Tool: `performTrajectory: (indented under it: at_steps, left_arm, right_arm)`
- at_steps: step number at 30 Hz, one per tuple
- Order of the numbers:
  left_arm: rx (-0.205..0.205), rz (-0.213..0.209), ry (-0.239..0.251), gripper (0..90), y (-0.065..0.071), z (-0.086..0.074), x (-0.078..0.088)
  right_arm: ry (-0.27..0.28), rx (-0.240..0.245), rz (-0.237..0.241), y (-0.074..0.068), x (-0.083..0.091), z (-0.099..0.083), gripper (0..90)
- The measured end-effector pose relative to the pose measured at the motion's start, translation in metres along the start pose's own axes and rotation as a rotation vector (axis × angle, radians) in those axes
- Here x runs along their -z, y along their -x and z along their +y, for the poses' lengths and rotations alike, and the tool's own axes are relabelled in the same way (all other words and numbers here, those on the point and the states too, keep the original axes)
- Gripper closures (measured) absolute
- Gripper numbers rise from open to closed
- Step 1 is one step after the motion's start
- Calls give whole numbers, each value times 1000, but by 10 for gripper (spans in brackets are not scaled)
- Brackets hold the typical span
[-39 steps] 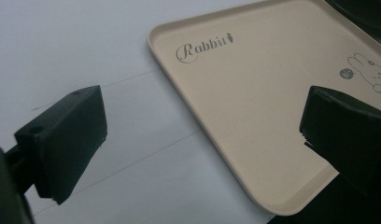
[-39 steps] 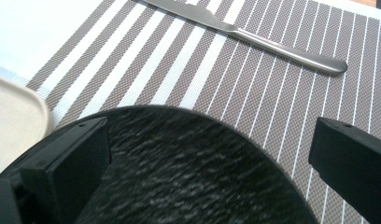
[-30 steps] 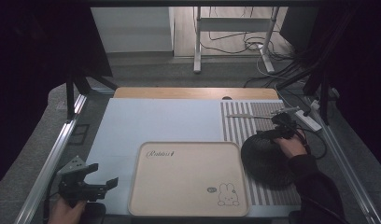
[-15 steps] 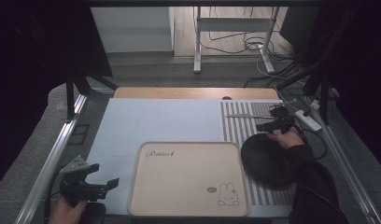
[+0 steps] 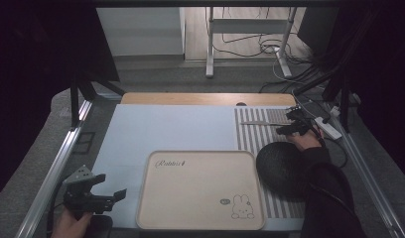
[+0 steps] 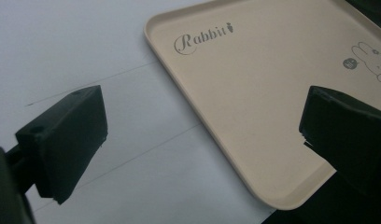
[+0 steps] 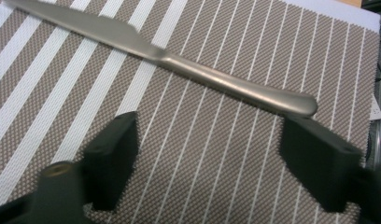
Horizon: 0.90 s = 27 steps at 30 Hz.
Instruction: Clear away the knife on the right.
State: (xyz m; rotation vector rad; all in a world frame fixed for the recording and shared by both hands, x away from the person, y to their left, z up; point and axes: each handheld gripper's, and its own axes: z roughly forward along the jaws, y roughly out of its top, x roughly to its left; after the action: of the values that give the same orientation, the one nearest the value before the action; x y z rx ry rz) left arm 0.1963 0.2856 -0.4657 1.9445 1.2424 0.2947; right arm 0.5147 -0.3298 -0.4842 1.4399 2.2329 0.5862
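left gripper: we're holding it low beside the tray, jaws apart
right gripper: we're hovering it over the knife, jaws apart

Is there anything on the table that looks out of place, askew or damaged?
Nothing stands out. The beige tray sits square and empty, the knife lies flat on the striped placemat, and the dark round mat overlaps that placemat.

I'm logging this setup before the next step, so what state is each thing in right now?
Beige rectangular rabbit-print tray: flat on the table, empty.
Silver metal table knife: lying flat on the striped placemat, untouched.
Brown-and-white striped woven placemat: spread flat.
Black round dish: resting on the placemat.
Left gripper: open, holding nothing.
Right gripper: open, just short of the knife handle.
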Motion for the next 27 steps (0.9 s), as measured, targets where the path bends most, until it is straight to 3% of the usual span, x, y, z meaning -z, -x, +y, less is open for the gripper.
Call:
performTrajectory:
  at_steps: [3, 7, 10, 13, 17, 27]
  left_arm:
    - [0, -1, 0, 21, 0, 0, 0]
    - [1, -2, -3, 21, 0, 0, 0]
    - [4, -3, -3, 21, -1, 0, 0]
    - [5, -4, -2, 22, -1, 0, 0]
    - [4, -5, -4, 22, -1, 0, 0]
    - [5, -7, -5, 23, -1, 0, -1]
  right_arm:
    - [-22, 8, -5, 4, -3, 4, 426]
    - [-54, -23, 40, 13, -9, 10, 613]
    - [-72, -34, 39, 19, -13, 14, 763]
    - [-54, -32, 42, 24, -16, 19, 894]
    - [-17, -35, 28, 31, -16, 28, 894]
    - [-48, -36, -17, 43, -37, 32, 894]
